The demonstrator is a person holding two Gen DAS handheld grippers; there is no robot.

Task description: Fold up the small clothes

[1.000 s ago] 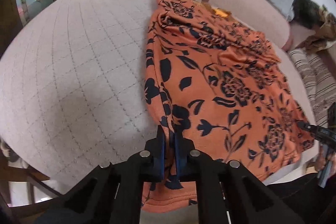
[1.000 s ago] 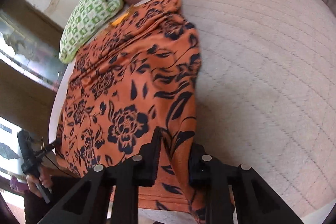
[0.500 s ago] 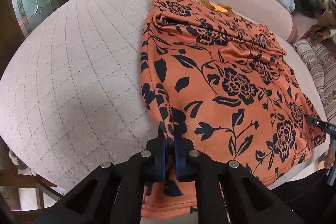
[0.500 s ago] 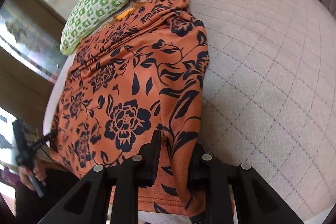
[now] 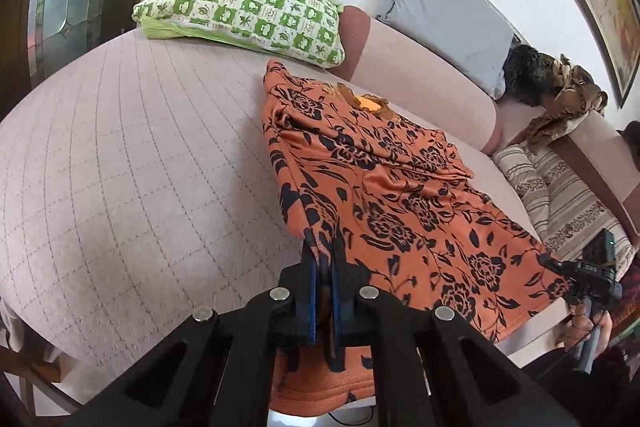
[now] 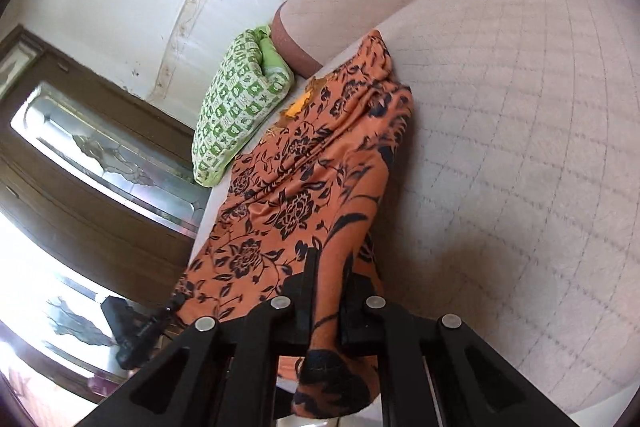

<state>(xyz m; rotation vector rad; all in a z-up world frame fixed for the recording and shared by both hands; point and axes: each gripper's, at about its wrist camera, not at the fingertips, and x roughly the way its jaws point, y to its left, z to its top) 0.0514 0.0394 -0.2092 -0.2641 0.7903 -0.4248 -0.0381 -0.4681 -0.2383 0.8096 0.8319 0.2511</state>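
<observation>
An orange garment with a black floral print (image 5: 400,203) lies lengthwise on the pink quilted sofa seat (image 5: 132,167), its neck end toward the backrest. My left gripper (image 5: 325,247) is shut on the garment's near left hem corner and holds it raised off the seat. In the right wrist view the same garment (image 6: 304,179) is pinched at its near right hem corner by my right gripper (image 6: 329,263), which is shut on it and lifted, so the near hem hangs between both grippers.
A green-and-white patterned pillow (image 5: 248,11) and a grey cushion (image 5: 444,27) lean on the backrest. Striped cushions (image 5: 560,195) and a brown cloth (image 5: 568,95) sit at the right. A dark wooden glass door (image 6: 80,163) stands beside the sofa.
Both grippers have risen with the hem held, lifting the near end of the garment off the seat; the views now tilt up toward the wall.
</observation>
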